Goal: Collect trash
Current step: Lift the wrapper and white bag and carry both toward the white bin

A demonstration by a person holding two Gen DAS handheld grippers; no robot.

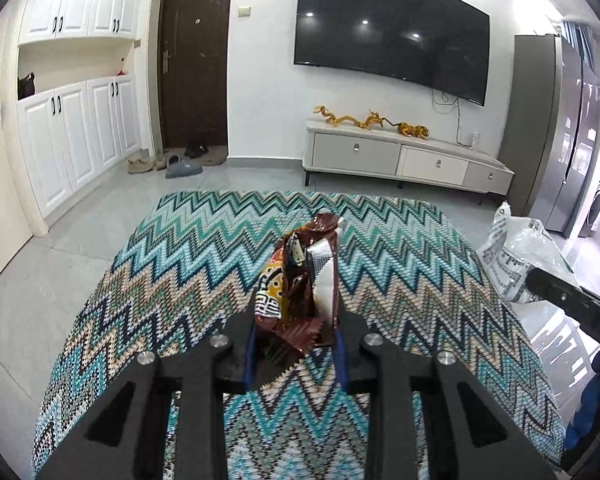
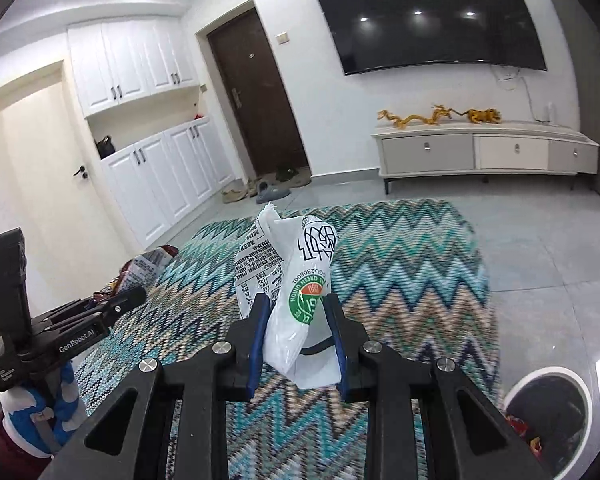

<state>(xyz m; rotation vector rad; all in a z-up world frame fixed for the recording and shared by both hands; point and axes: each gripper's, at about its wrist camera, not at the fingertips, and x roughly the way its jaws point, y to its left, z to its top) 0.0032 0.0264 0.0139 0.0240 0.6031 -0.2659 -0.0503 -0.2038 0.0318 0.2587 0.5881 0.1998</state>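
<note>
Now both pieces of trash are picked up and being carried above the zigzag rug [image 1: 204, 264]. The left tongs [image 1: 296, 320] pinch a crumpled brown snack wrapper [image 1: 296, 280]; the right tongs [image 2: 298, 332] pinch a white plastic bag [image 2: 292, 276]. A round white bin [image 2: 548, 408], some trash already inside, sits low right on the floor. Next, I judge, each load must travel over its rim before the tongs let go.

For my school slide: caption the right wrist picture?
Right gripper holds a white plastic bag above the zigzag rug.
</note>
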